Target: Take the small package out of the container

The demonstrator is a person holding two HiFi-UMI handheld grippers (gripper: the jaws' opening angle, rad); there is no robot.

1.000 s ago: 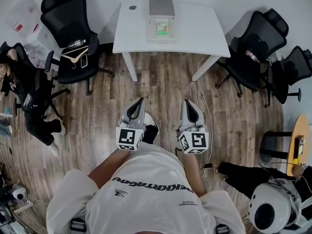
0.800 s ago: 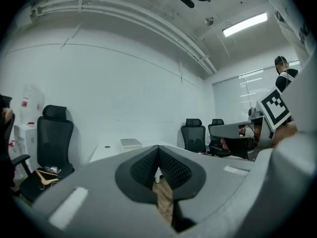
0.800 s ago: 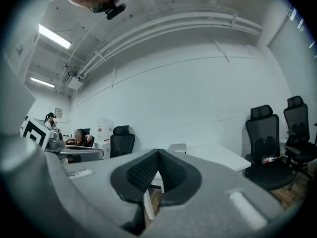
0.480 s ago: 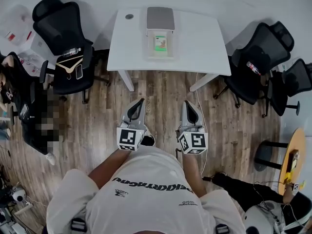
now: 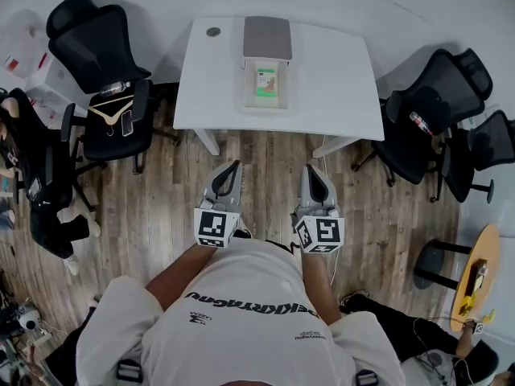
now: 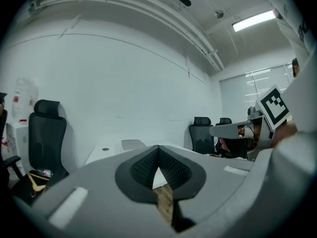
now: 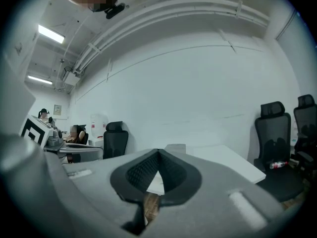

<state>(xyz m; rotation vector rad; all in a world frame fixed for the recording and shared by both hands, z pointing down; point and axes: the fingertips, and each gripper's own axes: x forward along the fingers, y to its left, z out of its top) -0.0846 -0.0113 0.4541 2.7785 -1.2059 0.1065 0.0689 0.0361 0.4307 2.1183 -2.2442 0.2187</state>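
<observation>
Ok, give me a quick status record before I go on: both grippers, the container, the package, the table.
left gripper: fingers shut, nothing between them, above the wooden floor
right gripper: fingers shut, empty, beside the left one
container: on the white table, ahead of both grippers
grey lid: looks open, lying behind the container
small package: inside the container, untouched
reach: bare floor lies between the grippers and the table edge; neither is over the table

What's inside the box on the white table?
A small package with a green front lies inside the container. Anything under the package is covered, so it cannot be seen.
</observation>
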